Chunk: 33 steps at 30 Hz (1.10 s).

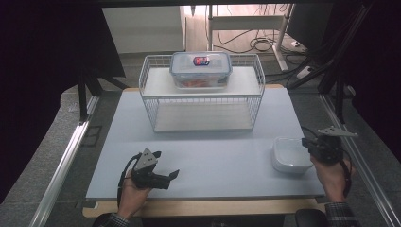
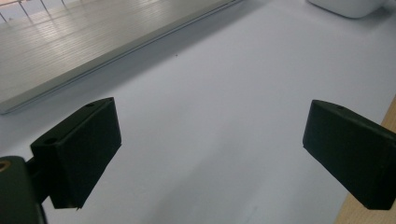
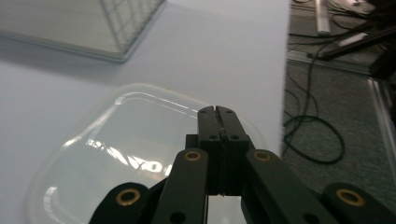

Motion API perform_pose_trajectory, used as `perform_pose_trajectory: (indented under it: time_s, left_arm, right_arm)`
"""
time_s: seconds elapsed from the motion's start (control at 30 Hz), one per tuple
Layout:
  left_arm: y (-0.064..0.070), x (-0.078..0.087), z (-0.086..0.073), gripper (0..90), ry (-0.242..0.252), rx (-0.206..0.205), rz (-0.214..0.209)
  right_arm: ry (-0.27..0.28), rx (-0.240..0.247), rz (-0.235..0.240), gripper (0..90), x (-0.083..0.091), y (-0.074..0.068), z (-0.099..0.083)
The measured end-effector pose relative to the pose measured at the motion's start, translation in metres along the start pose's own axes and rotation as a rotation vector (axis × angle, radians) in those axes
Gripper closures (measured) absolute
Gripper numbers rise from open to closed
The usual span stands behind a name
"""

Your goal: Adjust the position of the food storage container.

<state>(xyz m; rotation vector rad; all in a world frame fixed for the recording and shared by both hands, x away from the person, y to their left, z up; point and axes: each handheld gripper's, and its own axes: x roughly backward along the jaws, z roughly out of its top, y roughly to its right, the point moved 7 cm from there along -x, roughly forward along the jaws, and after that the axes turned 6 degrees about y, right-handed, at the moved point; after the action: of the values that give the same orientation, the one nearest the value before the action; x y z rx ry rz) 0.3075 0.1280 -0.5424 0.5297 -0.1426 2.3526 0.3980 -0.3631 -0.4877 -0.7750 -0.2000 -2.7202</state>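
Right claw [image 3: 218, 111] at the white bowl [image 1: 289, 155]
Its jaws are pressed together, holding nothing; left claw [image 2: 210, 154] waits wide. Next, maybe grab the rim.

The black two-jaw left gripper [image 1: 168, 176] lies low, jaws spread wide; the black right gripper [image 1: 306, 142] has its jaws pressed together.

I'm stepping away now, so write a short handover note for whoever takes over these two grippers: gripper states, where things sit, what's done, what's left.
Left gripper: open, holding nothing, low over the table at front left.
Right gripper: jaws shut, above the white bowl at front right; whether it pinches the rim cannot be told.
Lidded container: on top of the wire rack at the back, lid on.
Done: nothing visibly moved.
Left: probably handling the bowl.
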Motion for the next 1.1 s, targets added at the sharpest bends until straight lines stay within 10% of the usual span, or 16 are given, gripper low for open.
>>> perform_pose_trajectory:
  time_s: [0.53,1.1]
  left_arm:
    - [0.001,-0.002,-0.002,3.9,-0.017,-0.017,0.001]
    - [0.004,-0.004,-0.002,3.8,-0.026,-0.028,-0.003]
  right_arm:
    - [-0.101,-0.024,-0.069,89.9,-0.003,0.029,-0.026]
    - [-0.100,0.012,0.096,89.7,-0.019,-0.024,-0.018]
